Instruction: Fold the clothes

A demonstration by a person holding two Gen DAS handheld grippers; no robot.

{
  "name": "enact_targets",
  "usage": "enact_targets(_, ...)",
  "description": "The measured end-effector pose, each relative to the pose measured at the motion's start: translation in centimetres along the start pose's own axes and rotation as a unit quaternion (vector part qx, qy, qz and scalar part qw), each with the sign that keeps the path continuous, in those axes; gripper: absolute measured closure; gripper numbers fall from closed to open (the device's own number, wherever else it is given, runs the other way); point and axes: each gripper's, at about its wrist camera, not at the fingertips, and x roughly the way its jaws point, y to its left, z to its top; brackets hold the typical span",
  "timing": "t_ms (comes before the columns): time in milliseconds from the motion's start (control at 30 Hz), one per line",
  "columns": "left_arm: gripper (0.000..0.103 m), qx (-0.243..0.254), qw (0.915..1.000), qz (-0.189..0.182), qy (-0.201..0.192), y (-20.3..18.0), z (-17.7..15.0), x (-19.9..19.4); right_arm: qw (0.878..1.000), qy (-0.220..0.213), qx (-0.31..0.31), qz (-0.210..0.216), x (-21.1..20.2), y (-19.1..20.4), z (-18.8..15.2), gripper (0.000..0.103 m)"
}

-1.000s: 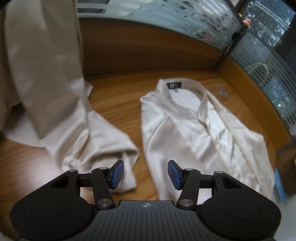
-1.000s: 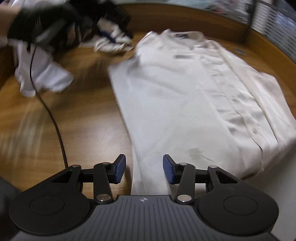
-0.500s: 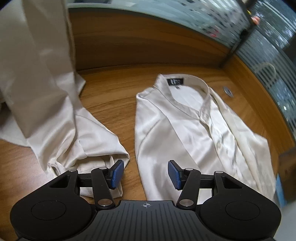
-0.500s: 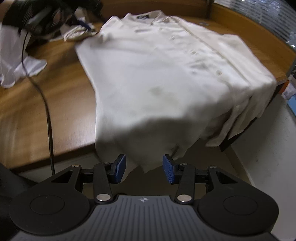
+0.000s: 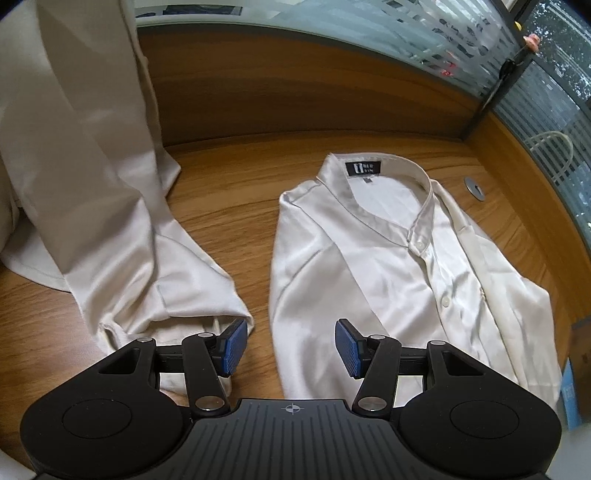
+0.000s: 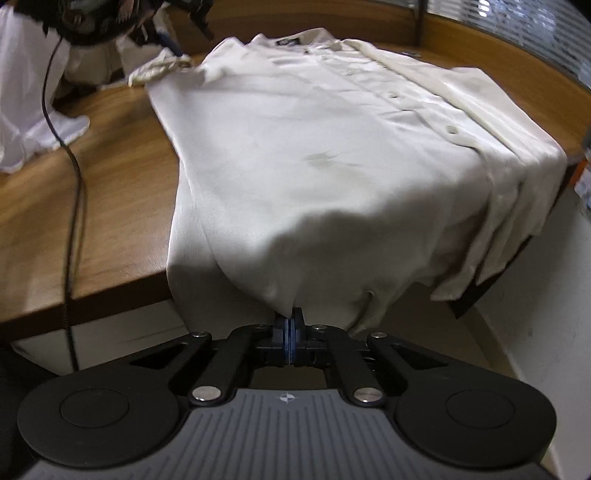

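A cream satin shirt (image 5: pixel 388 266) lies buttoned and face up on the wooden table (image 5: pixel 229 192), collar with a black label at the far end. In the right wrist view the same shirt (image 6: pixel 332 147) hangs its hem over the table's front edge. My right gripper (image 6: pixel 290 326) is shut on that hem, below the table edge. My left gripper (image 5: pixel 291 345) is open above the table, its blue pads either side of the shirt's left edge, holding nothing.
A second cream garment (image 5: pixel 110 221) lies heaped at the left, partly hanging from above. A black cable (image 6: pixel 72 177) runs across the table at the left. A gloved hand (image 6: pixel 96 18) shows at the far left. A wooden wall (image 5: pixel 295 85) and glass partition back the table.
My right gripper dropped below the table's front edge and closed on the shirt's hem; it was open before. The left gripper stayed open and shifted slightly over the shirt's left edge.
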Motion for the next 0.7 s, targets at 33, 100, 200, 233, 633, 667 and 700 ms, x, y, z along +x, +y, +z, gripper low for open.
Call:
enact_targets(33, 0.047, 0.003, 1.0000, 0.000, 0.001, -0.2, 0.0, 0.1, 1.000, 0.001, 0.004, 0.003, -0.6, -0.1, 0.1, 0.102)
enact_targets(100, 0.047, 0.006, 1.0000, -0.002, 0.001, -0.6, 0.0, 0.2, 1.000, 0.003, 0.011, 0.009, -1.9, -0.4, 0.5, 0.102)
enact_targets(200, 0.047, 0.011, 0.9999, -0.005, -0.001, -0.9, 0.0, 0.3, 1.000, 0.007, 0.009, 0.026, -3.1, -0.3, 0.8, 0.102)
enact_targets(233, 0.047, 0.011, 0.9999, -0.005, -0.002, -0.7, 0.1, 0.2, 0.999, 0.014, 0.005, 0.034, -3.1, -0.1, 0.8, 0.102)
enact_targets(633, 0.047, 0.006, 0.9999, -0.001, -0.014, 1.4, 1.1, -0.3, 0.998, 0.005, -0.023, 0.064, -4.1, 1.9, 1.4, 0.062)
enact_targets(667, 0.047, 0.004, 0.9999, 0.000, -0.015, 1.7, 1.3, -0.3, 0.998, -0.002, -0.021, 0.064, -4.4, 2.1, 1.7, 0.059)
enact_targets(700, 0.047, 0.003, 0.9999, 0.001, -0.016, 2.0, 1.4, -0.3, 0.998, -0.007, -0.022, 0.064, -4.5, 2.3, 2.0, 0.054)
